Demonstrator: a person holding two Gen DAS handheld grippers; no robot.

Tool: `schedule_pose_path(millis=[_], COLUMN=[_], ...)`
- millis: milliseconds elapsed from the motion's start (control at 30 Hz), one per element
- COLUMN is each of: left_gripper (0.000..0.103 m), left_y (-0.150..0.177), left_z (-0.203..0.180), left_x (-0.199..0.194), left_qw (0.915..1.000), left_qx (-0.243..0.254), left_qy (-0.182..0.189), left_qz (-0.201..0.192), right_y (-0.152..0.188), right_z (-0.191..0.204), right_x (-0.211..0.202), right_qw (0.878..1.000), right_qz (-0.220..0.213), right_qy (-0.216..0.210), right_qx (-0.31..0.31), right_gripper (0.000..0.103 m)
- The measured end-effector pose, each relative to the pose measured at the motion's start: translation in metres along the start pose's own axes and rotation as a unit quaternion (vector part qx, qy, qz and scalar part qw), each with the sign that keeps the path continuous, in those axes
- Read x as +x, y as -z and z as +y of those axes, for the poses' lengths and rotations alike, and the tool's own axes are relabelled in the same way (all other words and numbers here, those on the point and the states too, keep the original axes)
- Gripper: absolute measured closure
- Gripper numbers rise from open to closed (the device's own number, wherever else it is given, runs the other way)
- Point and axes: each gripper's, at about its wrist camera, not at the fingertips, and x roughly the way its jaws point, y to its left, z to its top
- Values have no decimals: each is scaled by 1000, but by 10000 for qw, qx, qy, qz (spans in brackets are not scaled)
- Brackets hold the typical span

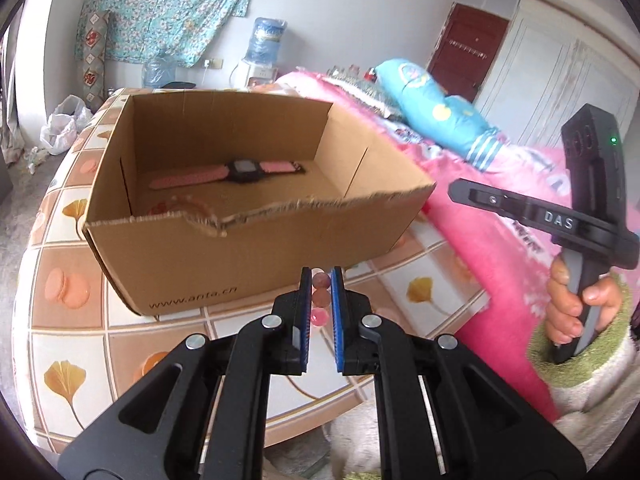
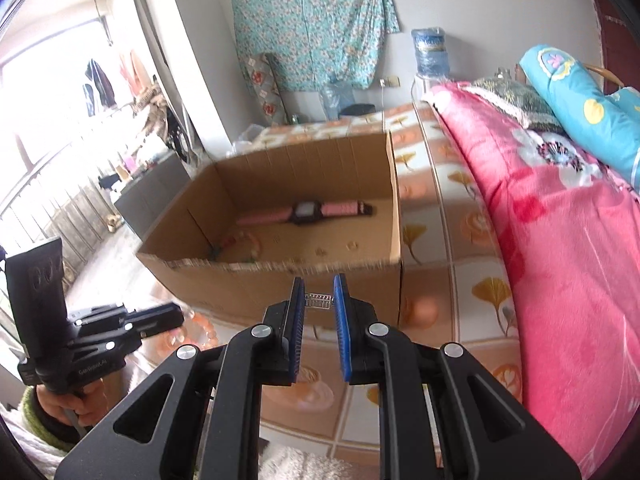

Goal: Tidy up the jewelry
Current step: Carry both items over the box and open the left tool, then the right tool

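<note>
My left gripper (image 1: 321, 276) is shut on a string of pink beads (image 1: 321, 298), held in front of an open cardboard box (image 1: 248, 248). A pink watch (image 1: 230, 173) lies on the box floor, with a second beaded bracelet (image 1: 188, 205) nearer the front wall. My right gripper (image 2: 319, 285) is shut on a small silver metal piece (image 2: 319, 301) just before the same box (image 2: 280, 292). In the right wrist view the watch (image 2: 304, 211) and bracelet (image 2: 244, 242) show inside the box. The pink beads (image 2: 200, 330) hang at the left gripper's tip (image 2: 176, 316).
The box stands on a bed sheet (image 1: 60, 360) patterned with leaves and macarons. A pink quilt (image 2: 560, 260) and a blue pillow (image 1: 436, 108) lie to the right. The person's hand (image 1: 576, 312) grips the other tool's handle. A water dispenser (image 1: 266, 46) stands by the far wall.
</note>
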Motion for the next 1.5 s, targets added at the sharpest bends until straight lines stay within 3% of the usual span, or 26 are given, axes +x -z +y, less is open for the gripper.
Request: schedule_pose_path(millis=[100, 333, 500, 700, 867, 967, 1067, 1133, 1367, 1500], left_gripper=[95, 95, 95, 95, 95, 94, 89, 84, 69, 60], left_y=[-11, -56, -95, -128, -126, -125, -124, -126, -130, -125], left_z=[-2, -18, -34, -34, -31, -30, -27, -22, 2, 18], left_x=[-11, -42, -19, 71, 148, 185, 196, 190, 129, 79], left_qw=[9997, 9929, 9934, 9925, 9828, 9805, 9796, 9798, 9899, 9951], left_qx=[-9, 76, 289, -84, -377, -377, -423, -560, -763, -761], left_qy=[217, 1094, 1024, 1100, 1107, 784, 540, 648, 374, -3], left_qz=[-84, -459, -429, 517, 1428, 1760, 1890, 1806, 1139, 637], right_y=[-15, -45, -56, -57, -52, -50, -49, -50, -70, -93], right_z=[4, -2, -14, -34, -53, -62, -68, -70, -56, -35], right_x=[-8, -14, -20, -27, -32, -33, -33, -30, 9, 58], right_qw=[9996, 9975, 9956, 9948, 9940, 9938, 9939, 9946, 9985, 9973], right_qz=[-205, -584, -813, -909, -910, -878, -831, -775, -254, 485], right_qy=[-166, -328, -338, -143, -68, -11, 38, 54, -252, -539], right_qx=[77, 226, 328, 440, 605, 683, 717, 690, 409, 83], right_gripper=[88, 88, 88, 88, 88, 88, 88, 88, 88, 88])
